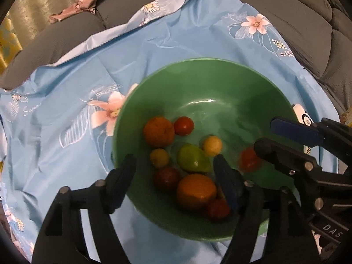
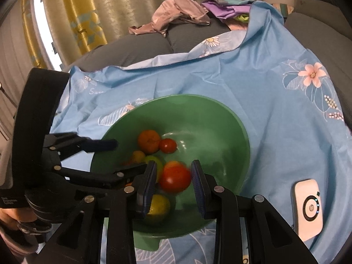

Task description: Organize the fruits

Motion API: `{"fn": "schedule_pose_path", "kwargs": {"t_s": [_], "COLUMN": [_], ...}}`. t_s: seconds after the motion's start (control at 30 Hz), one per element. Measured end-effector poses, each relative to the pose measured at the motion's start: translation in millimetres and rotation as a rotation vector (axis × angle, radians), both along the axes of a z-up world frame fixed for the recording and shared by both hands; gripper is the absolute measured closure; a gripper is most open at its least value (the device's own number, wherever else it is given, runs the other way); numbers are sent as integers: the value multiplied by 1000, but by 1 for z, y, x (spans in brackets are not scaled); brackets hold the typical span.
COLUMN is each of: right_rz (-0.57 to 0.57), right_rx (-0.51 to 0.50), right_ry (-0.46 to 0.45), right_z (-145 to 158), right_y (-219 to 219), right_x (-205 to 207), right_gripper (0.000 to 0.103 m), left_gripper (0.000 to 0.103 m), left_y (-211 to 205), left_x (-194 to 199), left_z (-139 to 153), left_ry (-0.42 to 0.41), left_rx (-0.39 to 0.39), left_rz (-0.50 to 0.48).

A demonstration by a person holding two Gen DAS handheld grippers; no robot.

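A green bowl (image 1: 198,60) (image 2: 187,95) stands on a blue floral cloth (image 1: 167,37) and holds several fruits. Among them are two oranges (image 1: 158,132), red tomatoes (image 1: 183,125), small yellow fruits (image 1: 212,145) and a green one (image 1: 192,158). My left gripper (image 1: 173,157) (image 2: 129,154) hangs open and wide over the bowl's near side, with nothing pressed between its pads. My right gripper (image 2: 173,164) (image 1: 265,134) reaches in from the right, its jaws narrow and gripping nothing. A blurred red tomato (image 2: 175,178) (image 1: 249,159) lies in the bowl below its fingertips.
A white pocket device (image 2: 308,209) lies on the cloth to the right of the bowl. The cloth covers grey sofa cushions (image 1: 66,37). Crumpled clothes (image 2: 182,13) sit at the back, with curtains (image 2: 88,11) behind. A hand (image 2: 11,217) holds the left gripper.
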State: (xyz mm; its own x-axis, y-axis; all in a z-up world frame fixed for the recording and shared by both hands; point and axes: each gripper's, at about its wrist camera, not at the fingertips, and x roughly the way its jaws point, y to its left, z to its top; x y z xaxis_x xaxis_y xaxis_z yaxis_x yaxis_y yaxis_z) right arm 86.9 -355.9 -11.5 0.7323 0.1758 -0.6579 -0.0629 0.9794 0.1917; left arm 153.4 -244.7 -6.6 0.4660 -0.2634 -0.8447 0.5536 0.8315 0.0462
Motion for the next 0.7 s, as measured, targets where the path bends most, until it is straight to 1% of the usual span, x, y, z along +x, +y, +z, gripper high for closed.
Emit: {"fn": "schedule_pose_path", "kwargs": {"t_s": [0.03,0.07,0.13,0.2,0.33,0.47,0.53,0.6,0.63,0.7], "right_rz": [-1,-3,-10,-14,-23,-32,-44,-53,-57,-48], "right_rx": [-1,-4,-19,-29,-41,-63,-75,-84,-86,-87], "right_ry": [-3,-6,-13,-19,-16,18,37,68,91,127], "right_z": [2,5,12,20,35,52,60,66,69,74], "right_y": [0,0,0,0,0,0,0,-1,-1,-1], "right_x": [-1,-3,-6,-11,-18,-22,-23,-21,-20,-17], "right_gripper": [71,71,69,66,64,63,61,58,58,58], "left_gripper": [23,22,13,8,5,1,1,1,1,1], "left_y": [1,2,4,9,17,24,28,30,30,29], "left_x": [-2,-4,-8,-12,-19,-27,-30,-30,-29,-31], "left_z": [3,7,15,24,44,67,75,81,84,89], "left_ry": [-5,-12,-34,-44,-57,-68,-50,-12,1,-3], "left_rx": [2,9,24,26,12,-16,-45,-73,-74,-56], "left_rz": [2,4,13,24,55,107,109,109,109,116]}}
